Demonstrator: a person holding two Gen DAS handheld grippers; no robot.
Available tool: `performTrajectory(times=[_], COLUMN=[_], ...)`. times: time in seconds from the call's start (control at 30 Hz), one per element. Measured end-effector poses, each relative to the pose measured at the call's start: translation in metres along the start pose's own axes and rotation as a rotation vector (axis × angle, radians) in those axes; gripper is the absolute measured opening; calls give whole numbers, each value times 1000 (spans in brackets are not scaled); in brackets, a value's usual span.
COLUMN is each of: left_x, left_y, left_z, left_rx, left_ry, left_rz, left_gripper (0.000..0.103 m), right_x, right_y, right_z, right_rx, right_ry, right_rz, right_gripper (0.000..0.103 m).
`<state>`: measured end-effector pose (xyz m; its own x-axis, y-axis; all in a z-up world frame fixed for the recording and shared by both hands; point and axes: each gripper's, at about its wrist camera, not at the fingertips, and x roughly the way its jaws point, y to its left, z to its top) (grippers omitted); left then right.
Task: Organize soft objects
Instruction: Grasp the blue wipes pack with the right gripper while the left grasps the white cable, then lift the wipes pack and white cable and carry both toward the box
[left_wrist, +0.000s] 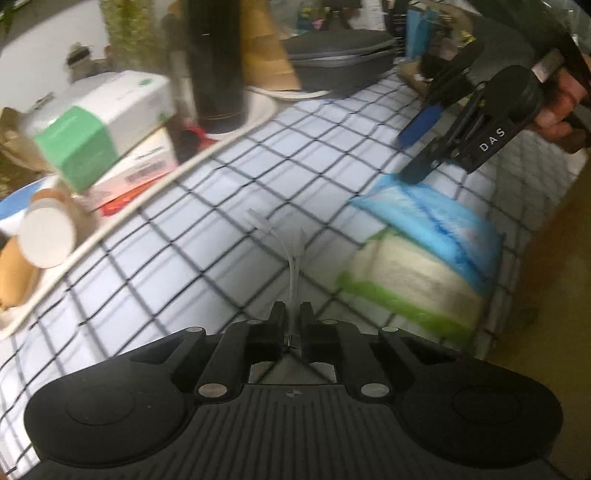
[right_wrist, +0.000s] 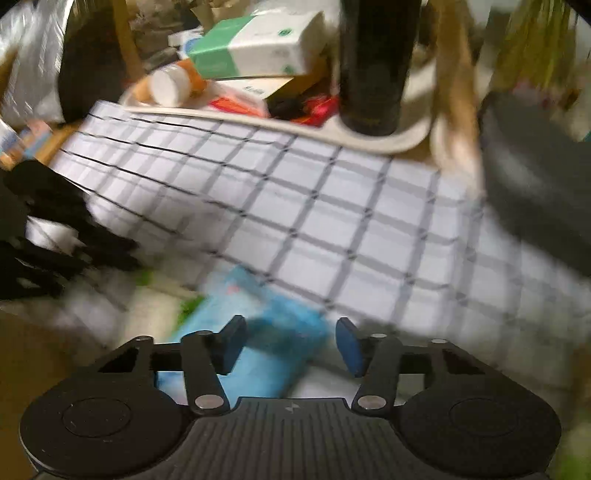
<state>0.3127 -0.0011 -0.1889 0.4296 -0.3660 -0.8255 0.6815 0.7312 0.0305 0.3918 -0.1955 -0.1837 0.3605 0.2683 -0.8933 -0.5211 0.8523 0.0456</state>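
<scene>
Two soft packs lie side by side on the checked cloth (left_wrist: 229, 206): a blue pack (left_wrist: 436, 218) and a green-and-white pack (left_wrist: 406, 280) nearer to me. My right gripper (left_wrist: 413, 151), held by a hand, points down at the blue pack's far end. In the blurred right wrist view the blue pack (right_wrist: 269, 354) sits between its blue pads (right_wrist: 349, 347), with a gap showing on the right side. My left gripper (left_wrist: 291, 314) is shut low over the cloth, with a thin white cord (left_wrist: 293, 273) running up from between its fingers.
A cream tray (left_wrist: 177, 173) at the left holds a green-and-white box (left_wrist: 99, 122), a pink box, a lying bottle (left_wrist: 48, 236) and a tall dark bottle (left_wrist: 218, 62). A grey case (left_wrist: 340, 55) sits at the back. The cloth's edge drops off right of the packs.
</scene>
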Motion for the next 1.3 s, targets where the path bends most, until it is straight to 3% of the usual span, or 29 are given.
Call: performTrajectory(times=[0.07,0.1,0.2,0.23,0.33,0.43,0.73,0.93,1.0,1.07,1.13,1.27,1.3], left_x=[-1,-1,2,2,3,4,3,2,2,2,2,2,2], left_y=[6,8,10,8,4,2,3,1,0,-1,0,1,0], left_z=[0,-1,1,1,2,1,1,0,0,0,0,0,0], left_rx=[-19,-34,-54,-44,-26,-17,-33,-5,10,18,16,16,19], left_ry=[0,-2,-2,-7,-11,-18,-13,-9,-7,-5,-3,3,4], left_rz=[9,10,1,4,20,29,34,42,51,55,53,54,63], left_gripper=[9,9,10,11,12,12,11,11,12,12,12,14,19], right_x=[-1,-1,3,7,20,26,27,19,12,9,6,13,14], right_y=[0,-2,-16,-20,-21,-18,13,18,17,14,7,-10,-13], right_z=[-1,0,0,-1,1,2,5,1,0,-3,-5,-12,-15], right_rx=[-43,-30,106,153,233,265,106,-61,-117,-163,-141,5,28], right_ry=[-5,-4,32,49,117,150,172,160,142,129,124,175,185], right_rz=[-103,-113,32,91,171,191,140,17,-69,-162,-172,-88,-76], right_gripper=[56,60,95,98,98,98,95,87,80,82,90,94,97])
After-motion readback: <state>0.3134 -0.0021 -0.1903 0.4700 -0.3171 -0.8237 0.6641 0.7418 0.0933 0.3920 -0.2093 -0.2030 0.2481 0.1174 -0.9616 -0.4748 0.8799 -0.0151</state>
